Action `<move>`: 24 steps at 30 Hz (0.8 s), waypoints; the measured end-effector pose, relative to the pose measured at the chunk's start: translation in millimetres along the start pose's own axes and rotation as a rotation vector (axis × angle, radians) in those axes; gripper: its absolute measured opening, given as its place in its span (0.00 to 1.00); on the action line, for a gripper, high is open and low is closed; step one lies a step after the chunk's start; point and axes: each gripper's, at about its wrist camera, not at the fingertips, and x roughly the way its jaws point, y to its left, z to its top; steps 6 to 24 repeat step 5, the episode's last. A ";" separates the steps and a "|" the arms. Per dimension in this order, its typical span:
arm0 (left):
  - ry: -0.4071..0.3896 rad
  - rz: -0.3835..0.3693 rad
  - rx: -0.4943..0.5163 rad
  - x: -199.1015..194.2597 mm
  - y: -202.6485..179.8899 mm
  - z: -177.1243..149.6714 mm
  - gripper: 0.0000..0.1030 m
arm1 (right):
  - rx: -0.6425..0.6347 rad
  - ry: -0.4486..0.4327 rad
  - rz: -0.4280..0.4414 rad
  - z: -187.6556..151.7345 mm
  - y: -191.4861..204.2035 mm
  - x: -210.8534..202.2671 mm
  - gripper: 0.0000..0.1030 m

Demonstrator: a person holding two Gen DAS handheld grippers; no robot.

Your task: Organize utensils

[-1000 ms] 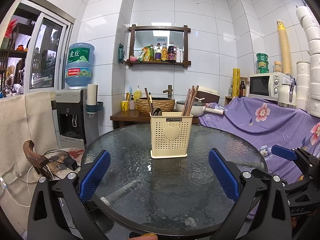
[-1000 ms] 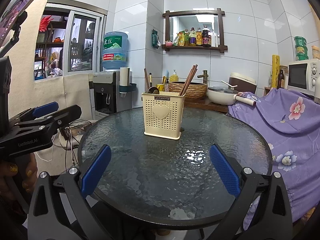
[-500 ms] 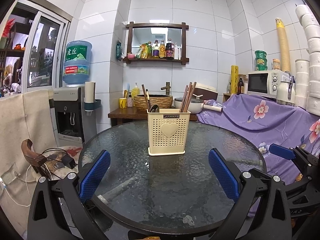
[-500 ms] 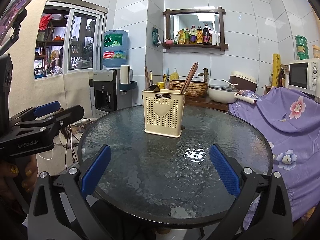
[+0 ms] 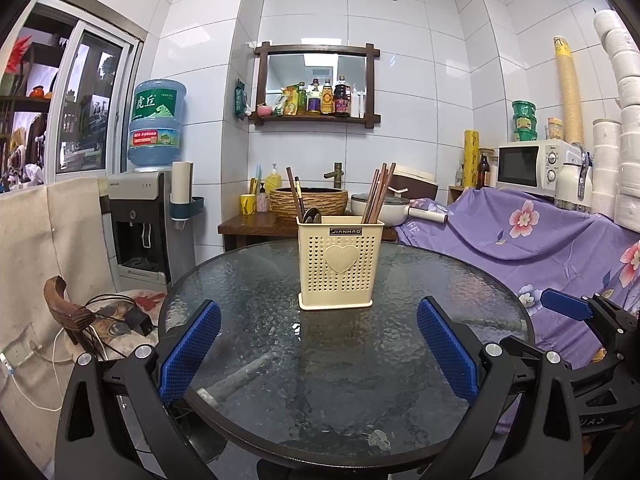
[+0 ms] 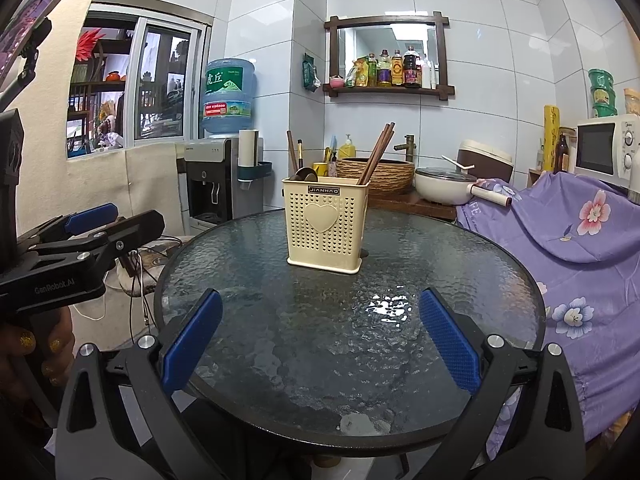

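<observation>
A cream perforated utensil holder [image 5: 339, 262] with a heart on its front stands upright on the round glass table [image 5: 280, 392]. It also shows in the right wrist view [image 6: 325, 229]. Brown chopsticks [image 5: 378, 192] lean in its right side; a dark spoon [image 5: 311, 214] and more sticks stand in its left side. My left gripper [image 5: 318, 354] is open and empty, held back over the table's near edge. My right gripper [image 6: 320, 344] is open and empty too, beside it at the near edge. Each gripper shows at the edge of the other's view.
A purple flowered cloth [image 5: 532, 236] covers furniture to the right of the table. A water dispenser [image 5: 138, 224] and a chair with cables [image 5: 96, 320] stand to the left. A wooden counter with a woven basin [image 5: 308, 200] and a pot is behind.
Both grippers have drawn back and risen slightly, so the holder sits a bit lower and farther in both views. The jaws stay open and nothing on the table has moved.
</observation>
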 end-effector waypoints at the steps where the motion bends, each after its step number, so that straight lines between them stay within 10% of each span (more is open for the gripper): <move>1: 0.000 0.001 0.001 0.0 -0.1 0.3 0.94 | 0.000 0.000 0.000 0.2 -0.4 0.0 0.94; 24: 0.001 -0.003 0.000 -0.6 -0.3 0.2 0.94 | 0.001 0.000 -0.001 0.2 -0.7 -0.3 0.94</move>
